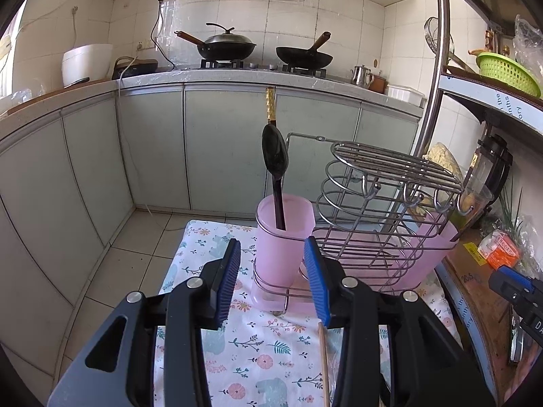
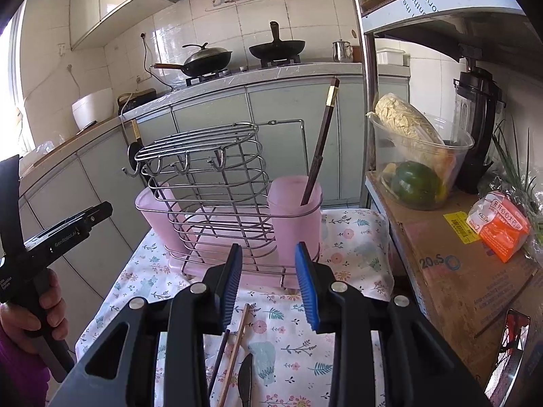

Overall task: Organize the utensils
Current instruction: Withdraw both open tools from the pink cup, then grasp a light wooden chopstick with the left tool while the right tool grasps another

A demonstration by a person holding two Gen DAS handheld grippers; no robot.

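Observation:
A wire rack (image 1: 380,203) with two pink cups stands on a floral cloth (image 1: 258,349). The left pink cup (image 1: 283,237) holds a black spoon (image 1: 275,159) with a gold handle end. In the right wrist view the rack (image 2: 210,183) shows from the other side, and the right pink cup (image 2: 295,217) holds a dark chopstick (image 2: 320,142). My left gripper (image 1: 275,281) is open and empty in front of the left cup. My right gripper (image 2: 269,288) is open and empty above the cloth, over a wooden chopstick (image 2: 236,349), a dark chopstick (image 2: 219,359) and a black knife (image 2: 245,380).
A cardboard box (image 2: 451,271) with an orange packet (image 2: 500,227) and a plastic tub of vegetables (image 2: 417,166) stands at the right. A black blender (image 2: 478,118) is behind it. The left gripper handle (image 2: 51,237) shows at left. Kitchen cabinets (image 1: 217,149) lie beyond.

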